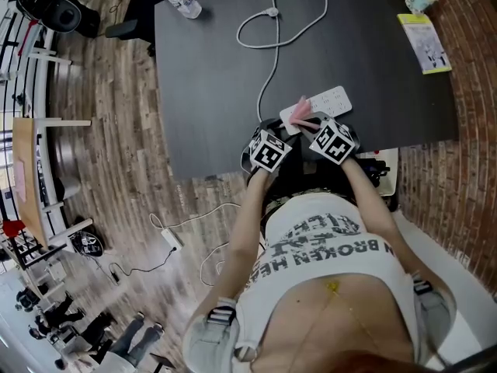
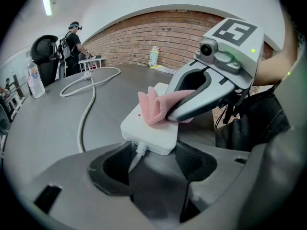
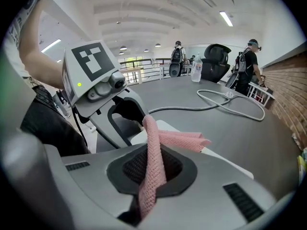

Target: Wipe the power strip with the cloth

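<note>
Here the dark bench [image 1: 210, 68] carries the white strip [image 1: 330, 99] at its near edge, its cord [image 2: 82, 128] looping away across the top. Our left tool [image 2: 151, 153] has its jaws set wide, one at each side of the strip's cord end. As far as we can judge, they bear on it and pin it. Our right tool [image 3: 153, 164] is clamped tight on the pink cloth [image 3: 180, 139], whose free folds lie on top of the strip near that same end.

We judge the wipe barely begun, since most of the strip lies beyond the cloth. To do it well we should hold the left grip firm so the strip cannot skate. We should press the cloth flat rather than drag a bunched ridge, and draw it in long strokes toward the far end. Only cloth, not the right tool's tips, ought to touch the plastic.
</note>
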The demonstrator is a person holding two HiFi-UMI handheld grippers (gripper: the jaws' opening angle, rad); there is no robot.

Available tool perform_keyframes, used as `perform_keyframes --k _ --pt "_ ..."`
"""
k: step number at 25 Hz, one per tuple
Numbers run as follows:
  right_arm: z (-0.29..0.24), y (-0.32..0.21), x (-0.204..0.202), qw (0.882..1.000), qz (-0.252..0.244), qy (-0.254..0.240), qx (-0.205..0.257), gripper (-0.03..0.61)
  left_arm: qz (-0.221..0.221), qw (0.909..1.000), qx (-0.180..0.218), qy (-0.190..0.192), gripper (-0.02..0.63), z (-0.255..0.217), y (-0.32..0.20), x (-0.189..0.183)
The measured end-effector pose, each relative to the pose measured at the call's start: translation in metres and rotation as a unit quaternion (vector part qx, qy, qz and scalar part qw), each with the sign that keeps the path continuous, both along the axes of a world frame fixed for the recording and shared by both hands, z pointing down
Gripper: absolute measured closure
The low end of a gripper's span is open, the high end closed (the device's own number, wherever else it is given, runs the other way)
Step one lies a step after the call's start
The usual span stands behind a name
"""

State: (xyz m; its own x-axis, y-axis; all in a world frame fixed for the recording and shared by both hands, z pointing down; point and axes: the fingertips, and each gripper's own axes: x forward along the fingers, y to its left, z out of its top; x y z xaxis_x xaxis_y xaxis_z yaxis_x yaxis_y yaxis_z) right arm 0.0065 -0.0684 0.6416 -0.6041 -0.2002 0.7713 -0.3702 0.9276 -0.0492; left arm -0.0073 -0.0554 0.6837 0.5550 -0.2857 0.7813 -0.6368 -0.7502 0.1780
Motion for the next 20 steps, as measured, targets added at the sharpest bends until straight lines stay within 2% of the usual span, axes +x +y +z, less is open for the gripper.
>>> perform_keyframes --k 20 --pt "0.002 -0.021 0.046 0.997 0.072 0.008 0.007 0.561 0.003 1.0000 0.000 -0.002 0.345 0.000 0.000 0.001"
